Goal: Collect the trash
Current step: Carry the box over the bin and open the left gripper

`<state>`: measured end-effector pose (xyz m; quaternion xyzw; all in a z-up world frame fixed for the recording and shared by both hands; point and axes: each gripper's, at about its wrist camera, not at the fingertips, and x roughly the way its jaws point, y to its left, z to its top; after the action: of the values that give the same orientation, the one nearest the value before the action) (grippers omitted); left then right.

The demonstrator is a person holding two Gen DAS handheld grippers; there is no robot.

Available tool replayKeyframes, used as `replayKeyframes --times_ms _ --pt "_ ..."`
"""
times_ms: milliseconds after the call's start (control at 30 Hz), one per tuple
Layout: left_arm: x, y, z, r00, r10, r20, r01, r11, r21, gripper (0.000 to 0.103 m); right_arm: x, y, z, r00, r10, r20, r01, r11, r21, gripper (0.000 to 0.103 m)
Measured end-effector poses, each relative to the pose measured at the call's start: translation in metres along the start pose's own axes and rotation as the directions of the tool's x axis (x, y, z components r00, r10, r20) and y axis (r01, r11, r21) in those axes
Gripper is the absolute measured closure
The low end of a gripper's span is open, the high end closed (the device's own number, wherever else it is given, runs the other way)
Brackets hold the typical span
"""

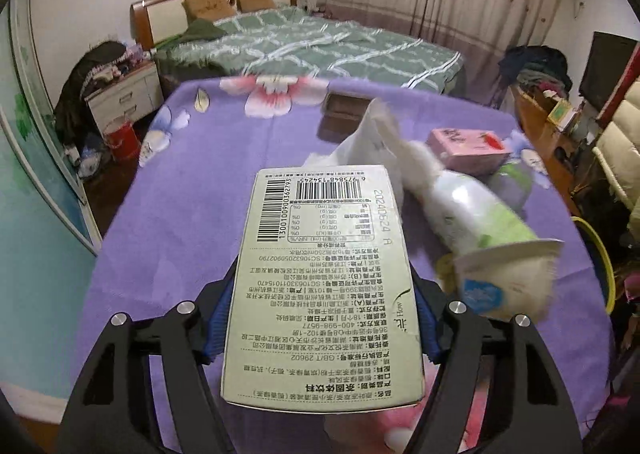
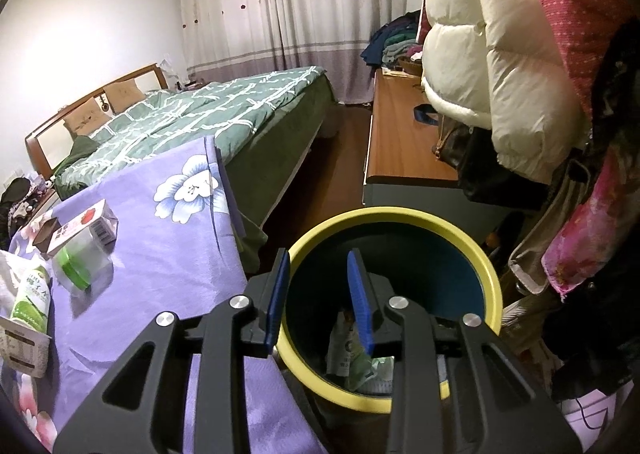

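My left gripper (image 1: 320, 318) is shut on a pale green carton (image 1: 324, 286) with barcodes, held above the purple floral table (image 1: 180, 214). A white-and-green cup (image 1: 480, 230) lies blurred on its side to the right, beside white paper (image 1: 360, 142), a pink box (image 1: 466, 146) and a clear green-lidded tub (image 1: 514, 180). My right gripper (image 2: 320, 302) is open and empty, over the yellow-rimmed bin (image 2: 440, 230), which holds a packet (image 2: 348, 354). The pink box (image 2: 80, 226), tub (image 2: 80, 262) and cup (image 2: 32, 298) show at the right wrist view's left.
A brown box (image 1: 344, 106) sits at the table's far side. A green-quilted bed (image 1: 312, 42) stands behind the table. A wooden cabinet (image 2: 400, 134) and hanging coats (image 2: 500, 54) crowd the bin's right side. A red bucket (image 1: 120, 138) stands on the floor at left.
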<state>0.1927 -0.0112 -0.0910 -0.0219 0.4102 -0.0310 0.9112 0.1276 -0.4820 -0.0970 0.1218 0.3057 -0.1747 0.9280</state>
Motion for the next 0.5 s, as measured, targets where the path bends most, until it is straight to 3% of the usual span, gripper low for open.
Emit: replayKeyframes --times_ms 300,500 --pt "-0.066 -0.062 -0.005 0.989 -0.124 0.081 0.116 0.988 0.106 0.032 -0.025 -0.024 -0.007 0.999 0.020 0.032 -0.022 0.999 0.043 0.074" --pt "-0.086 -0.131 -0.002 0.964 -0.255 0.079 0.231 0.946 0.226 0.032 -0.040 -0.051 -0.012 0.998 -0.002 0.057 -0.002 0.997 0.080 0.074"
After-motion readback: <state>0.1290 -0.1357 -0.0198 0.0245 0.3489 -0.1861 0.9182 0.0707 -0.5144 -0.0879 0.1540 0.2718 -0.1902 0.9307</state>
